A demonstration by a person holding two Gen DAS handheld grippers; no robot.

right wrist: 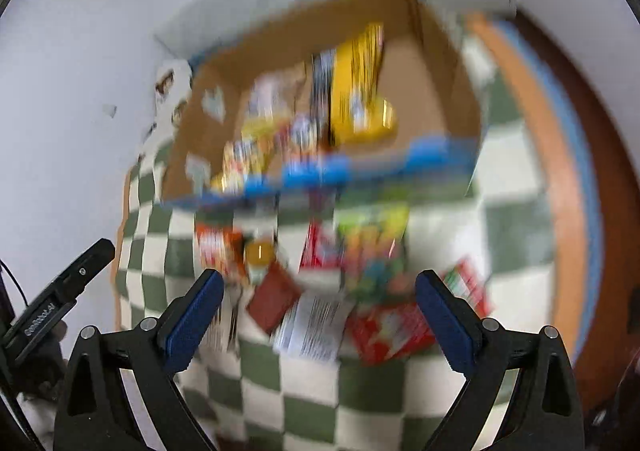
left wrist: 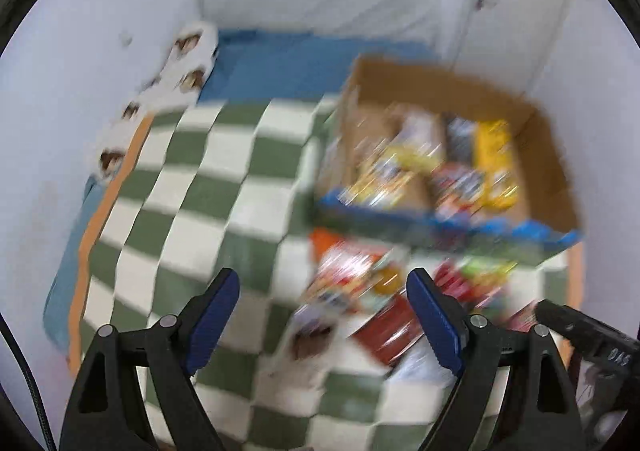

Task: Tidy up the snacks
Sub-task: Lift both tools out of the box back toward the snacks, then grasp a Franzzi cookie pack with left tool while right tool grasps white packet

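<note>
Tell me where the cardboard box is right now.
The cardboard box sits on the checkered cloth, upper right in the left wrist view, just behind the loose snacks.

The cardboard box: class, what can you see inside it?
Inside the cardboard box lie several snack packets, including a yellow packet standing against its back. Blur hides labels; anything beneath them is covered.

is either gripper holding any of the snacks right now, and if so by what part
Nothing is held. The left gripper and the right gripper both stand with jaws open and empty above the loose snack packets on the checkered cloth.
</note>
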